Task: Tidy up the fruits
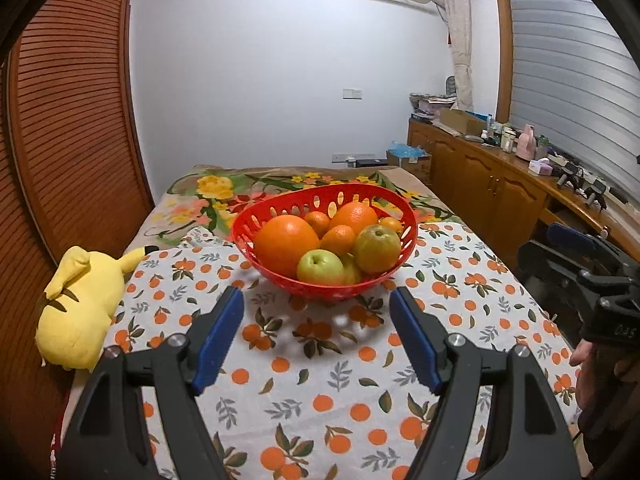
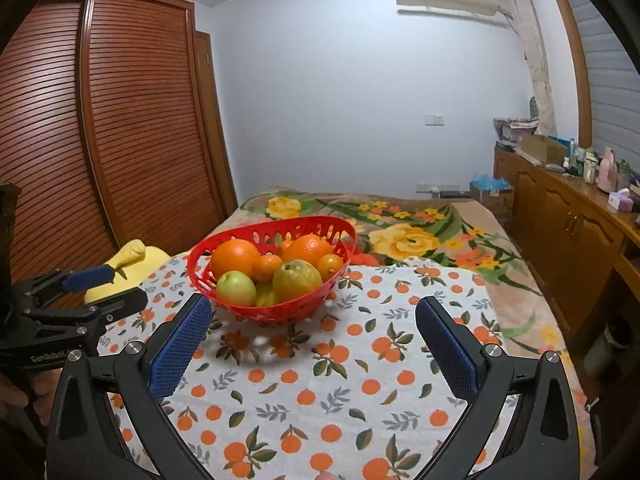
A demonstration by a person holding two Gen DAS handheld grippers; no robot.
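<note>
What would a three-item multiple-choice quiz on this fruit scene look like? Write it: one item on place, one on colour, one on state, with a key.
1. Where is the fruit?
A. In the basket
B. Scattered on the cloth
C. On the cabinet

2. What colour is the basket?
A. Blue
B. Red
C. White

3. What is between the left tool's fingers?
A. An orange
B. The plush toy
C. Nothing

Key: 1 A, oranges and green fruit are piled inside its rim. 2 B, its slotted wall is red in both views. 3 C, the blue pads stand apart over the orange-print cloth, short of the basket.
</note>
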